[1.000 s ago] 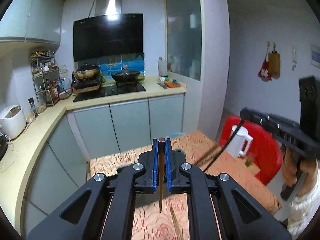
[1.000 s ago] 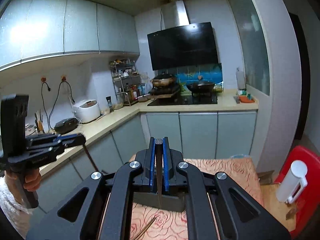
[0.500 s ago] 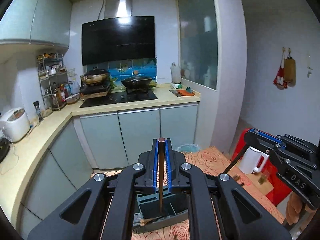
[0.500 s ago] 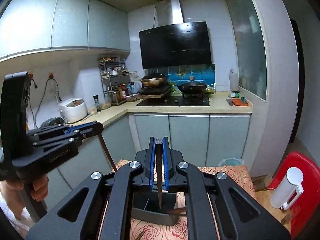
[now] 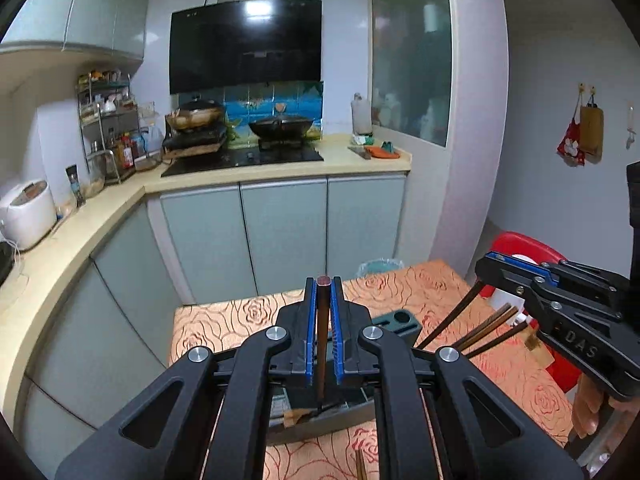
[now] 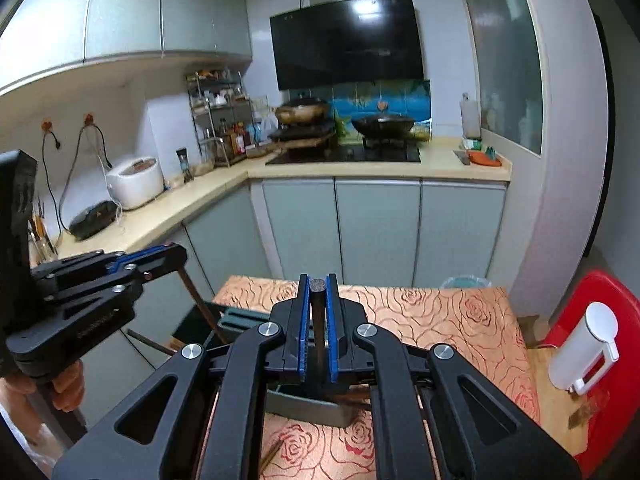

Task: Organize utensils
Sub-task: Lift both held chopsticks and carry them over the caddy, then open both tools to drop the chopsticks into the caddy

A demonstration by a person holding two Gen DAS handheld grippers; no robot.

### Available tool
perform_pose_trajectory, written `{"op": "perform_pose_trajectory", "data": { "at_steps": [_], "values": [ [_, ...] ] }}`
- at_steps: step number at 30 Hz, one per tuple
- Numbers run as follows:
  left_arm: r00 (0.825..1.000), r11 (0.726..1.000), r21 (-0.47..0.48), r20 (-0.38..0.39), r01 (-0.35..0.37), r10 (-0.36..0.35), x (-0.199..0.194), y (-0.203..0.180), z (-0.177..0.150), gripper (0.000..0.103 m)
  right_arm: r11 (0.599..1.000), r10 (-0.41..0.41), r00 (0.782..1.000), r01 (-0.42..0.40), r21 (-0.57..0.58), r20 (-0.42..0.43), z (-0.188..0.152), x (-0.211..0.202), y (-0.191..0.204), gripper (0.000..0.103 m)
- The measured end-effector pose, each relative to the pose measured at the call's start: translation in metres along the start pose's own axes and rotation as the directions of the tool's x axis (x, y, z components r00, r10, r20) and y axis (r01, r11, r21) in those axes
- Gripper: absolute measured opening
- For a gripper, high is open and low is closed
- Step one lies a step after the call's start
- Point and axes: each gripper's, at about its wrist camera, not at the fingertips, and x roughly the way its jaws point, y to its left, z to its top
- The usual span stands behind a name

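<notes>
My left gripper [image 5: 323, 282] is shut on a brown chopstick [image 5: 321, 344] that hangs point-down over a grey-green utensil holder [image 5: 394, 320] on the table. My right gripper [image 6: 317, 280] is shut on a dark chopstick [image 6: 319, 336], upright over the same holder [image 6: 304, 404]. The right gripper also shows in the left wrist view [image 5: 486, 266], its chopstick [image 5: 448, 320] slanting down toward the holder, where more chopsticks [image 5: 486, 330] lean. The left gripper shows in the right wrist view [image 6: 176, 258] with its chopstick [image 6: 200, 304].
A rose-patterned tablecloth [image 5: 404, 292] covers the small table. A loose chopstick [image 5: 360, 464] lies on it near me. A red chair [image 6: 588, 320] with a white jug [image 6: 584, 352] stands to the right. Kitchen cabinets [image 5: 280, 232] and counter lie beyond.
Both grippers have moved forward and lower toward the holder, each still holding its chopstick. The holder has come into view under both, and the chopstick tips now hang over it.
</notes>
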Motion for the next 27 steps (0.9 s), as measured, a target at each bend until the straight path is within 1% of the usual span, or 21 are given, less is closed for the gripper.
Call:
{"op": "perform_pose_trajectory", "data": {
  "at_steps": [3,6,7,8,9,10,11,12,13,18,20,23,27],
  "values": [
    [1.000,1.000,-0.004,-0.014,-0.002,0.002,0.002,0.003,-0.007,0.007,1.000,0.006,1.000,-0.006,-0.012,-0.024,-0.007,0.007,0.004,0.008],
    [1.000,1.000,-0.021,-0.017,0.002,-0.002,0.000,0.007,-0.010,0.007,1.000,0.014,1.000,-0.015,-0.006,-0.024,-0.009,0.009,0.005,0.009],
    [1.000,1.000,-0.022,-0.015,0.002,-0.002,-0.001,0.008,-0.010,0.010,1.000,0.018,1.000,-0.019,-0.005,-0.025,-0.009,0.008,0.005,0.010],
    [1.000,1.000,-0.023,-0.013,-0.001,0.000,-0.003,0.009,-0.010,0.019,1.000,0.021,0.999,-0.021,-0.004,-0.025,-0.010,0.008,0.005,0.010],
    [1.000,1.000,-0.024,-0.008,-0.004,0.004,-0.005,0.010,-0.010,0.027,1.000,0.021,1.000,-0.021,-0.006,-0.023,-0.009,0.007,0.005,0.013],
    [1.000,1.000,-0.028,-0.002,-0.010,0.010,-0.009,0.012,-0.010,0.040,1.000,0.022,0.999,-0.022,-0.004,-0.023,-0.009,0.007,0.004,0.025],
    [1.000,0.999,-0.032,0.003,-0.011,0.011,-0.011,0.013,-0.010,0.049,1.000,0.023,1.000,-0.023,-0.001,-0.017,-0.008,0.005,0.003,0.032],
    [1.000,0.999,-0.043,0.011,-0.008,0.008,-0.016,0.014,-0.010,0.050,1.000,0.018,1.000,-0.018,0.008,-0.002,-0.009,0.002,0.002,0.044],
    [1.000,0.999,-0.049,0.015,-0.004,0.005,-0.019,0.015,-0.010,0.053,1.000,0.014,1.000,-0.014,0.015,0.009,-0.008,-0.001,0.001,0.048],
    [0.999,0.999,-0.049,0.038,-0.012,0.014,-0.033,0.019,-0.011,0.063,1.000,0.017,1.000,-0.017,0.015,0.026,-0.007,-0.012,-0.001,0.048],
    [0.999,0.999,-0.048,0.048,-0.016,0.018,-0.040,0.020,-0.014,0.073,1.000,0.013,0.999,-0.013,0.008,0.035,-0.007,-0.017,-0.001,0.048],
    [0.998,0.998,-0.054,0.068,-0.010,0.013,-0.053,0.022,-0.021,0.077,1.000,0.010,0.999,-0.010,0.001,0.052,-0.010,-0.029,-0.002,0.048],
    [0.997,0.999,-0.043,0.080,-0.013,0.017,-0.064,0.021,-0.034,0.079,1.000,-0.006,0.998,0.007,-0.021,0.070,-0.019,-0.043,-0.001,0.048]
  ]
}}
